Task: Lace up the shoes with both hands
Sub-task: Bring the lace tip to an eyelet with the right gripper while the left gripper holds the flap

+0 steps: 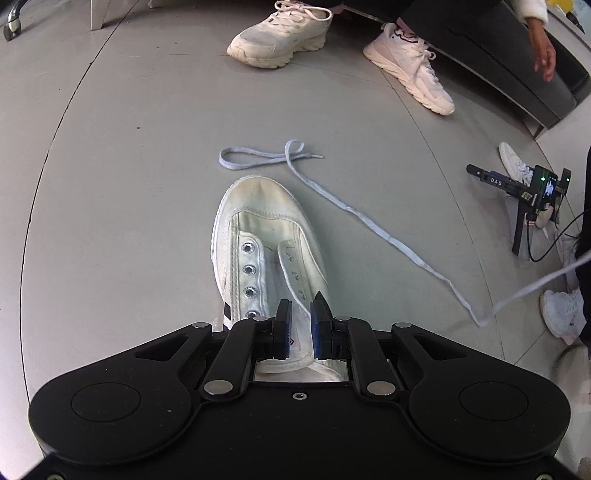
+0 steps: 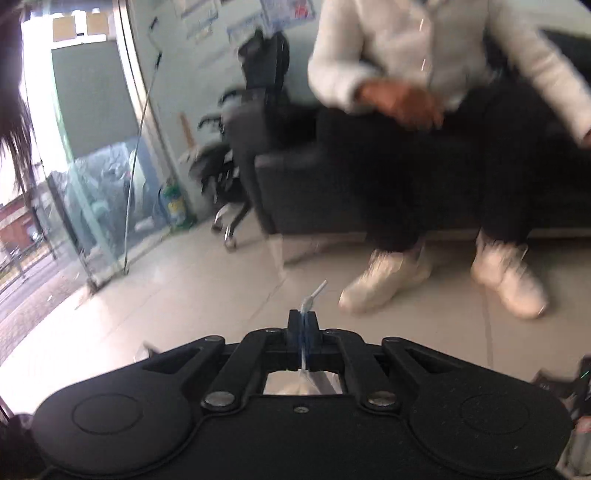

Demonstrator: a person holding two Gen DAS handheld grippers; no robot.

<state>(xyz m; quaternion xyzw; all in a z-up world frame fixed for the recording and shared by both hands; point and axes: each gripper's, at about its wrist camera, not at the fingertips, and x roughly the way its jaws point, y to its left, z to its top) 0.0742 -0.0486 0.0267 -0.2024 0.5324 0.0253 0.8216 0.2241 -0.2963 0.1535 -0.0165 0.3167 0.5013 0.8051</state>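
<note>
A white canvas shoe (image 1: 258,229) lies on the grey floor, toe pointing away, its metal eyelets (image 1: 249,269) bare of lace. My left gripper (image 1: 297,317) hovers at the shoe's opening. Its blue pads stand a little apart, with the tongue showing flat behind the gap and nothing visibly pinched. A pale blue shoelace (image 1: 369,221) loops beyond the toe, trails right across the floor, then rises off the right edge. In the blurred right wrist view my right gripper (image 2: 303,317) is shut on the shoelace (image 2: 309,299), whose stiff tip pokes out past the fingers.
A seated person in white sneakers (image 1: 284,33) and dark trousers (image 2: 424,177) faces me from a dark sofa (image 1: 517,74). Another black gripper device (image 1: 532,192) rests at the right near a white shoe (image 1: 561,314). An office chair (image 2: 240,155) stands by a glass wall (image 2: 92,177).
</note>
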